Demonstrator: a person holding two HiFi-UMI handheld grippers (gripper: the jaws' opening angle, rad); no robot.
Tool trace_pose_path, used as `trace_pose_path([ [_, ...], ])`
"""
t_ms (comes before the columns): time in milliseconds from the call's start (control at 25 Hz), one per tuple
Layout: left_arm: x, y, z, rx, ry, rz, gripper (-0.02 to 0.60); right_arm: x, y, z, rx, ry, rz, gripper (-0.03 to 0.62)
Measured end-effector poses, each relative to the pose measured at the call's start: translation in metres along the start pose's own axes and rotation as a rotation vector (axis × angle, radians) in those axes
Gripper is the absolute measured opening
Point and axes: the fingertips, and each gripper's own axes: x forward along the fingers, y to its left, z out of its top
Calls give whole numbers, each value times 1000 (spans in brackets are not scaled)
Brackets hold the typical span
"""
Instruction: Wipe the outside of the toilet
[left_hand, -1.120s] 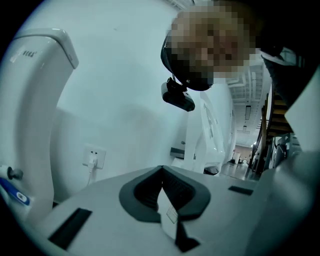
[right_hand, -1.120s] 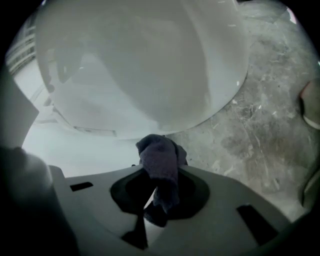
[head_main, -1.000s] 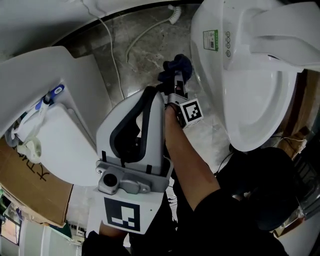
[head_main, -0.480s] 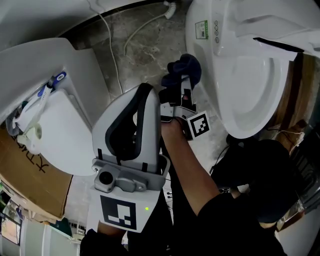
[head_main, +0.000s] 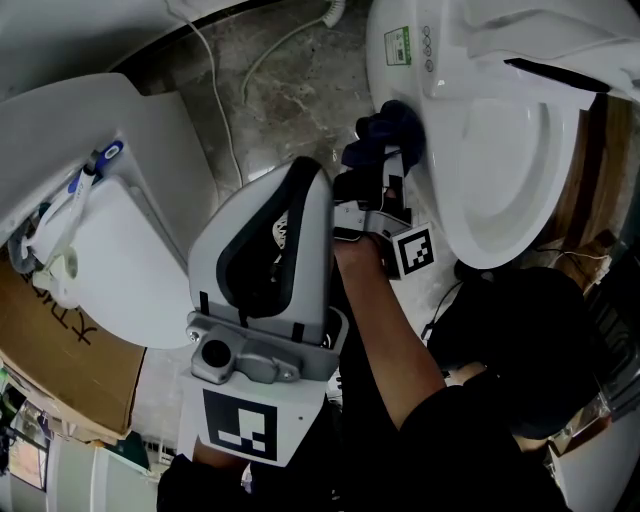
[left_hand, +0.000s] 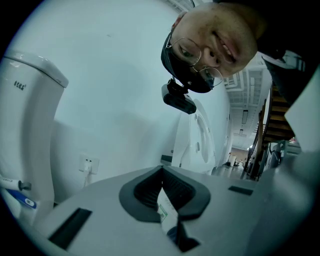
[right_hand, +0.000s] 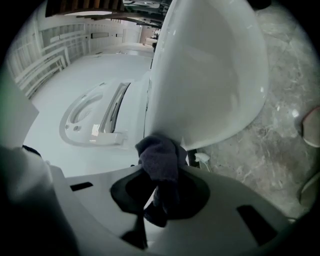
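Centrally, the head view shows the right tongs (head_main: 388, 178) closed on a dark blue cloth (head_main: 392, 128), whose bunched end is pressed against the outer wall of the white toilet (head_main: 436, 118). Contact lies on the side of the bowl, below the green label (head_main: 400, 45) and beside the open seat. The right gripper view confirms the grip: the cloth (right_hand: 160, 159) rises from between the two jaws, which clamp its lower part, and its upper end touches the curved underside of the bowl (right_hand: 210, 75). The marker cube (head_main: 415, 252) of the right tongs sits just behind the jaws, near the person's bare forearm (head_main: 385, 335).

The left tongs (head_main: 303, 180) occupy the foreground of the head view, held beside the right arm and apart from the toilet. In the left gripper view the jaws (left_hand: 162, 192) are drawn together to a narrow slit and hold nothing (only a sliver of the scene beyond shows through the gap).

Surroundings: a grey marbled floor (head_main: 290, 95) with a white cable (head_main: 228, 115) lying across it; a second white ceramic fixture (head_main: 110, 280) at the left, with a blue-and-white brush (head_main: 95, 180) lying on it; and brown cardboard (head_main: 55, 355) at the lower left.
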Motion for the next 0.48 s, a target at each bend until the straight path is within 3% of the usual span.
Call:
trace_pose_path([
  [200, 4, 4, -7, 0, 13, 1, 12, 9, -19, 13, 66, -63, -16, 54],
  [360, 7, 15, -8, 6, 11, 12, 11, 14, -32, 14, 89, -61, 17, 57],
  [480, 9, 22, -11, 10, 11, 17, 11, 19, -51, 13, 91, -57, -5, 57],
])
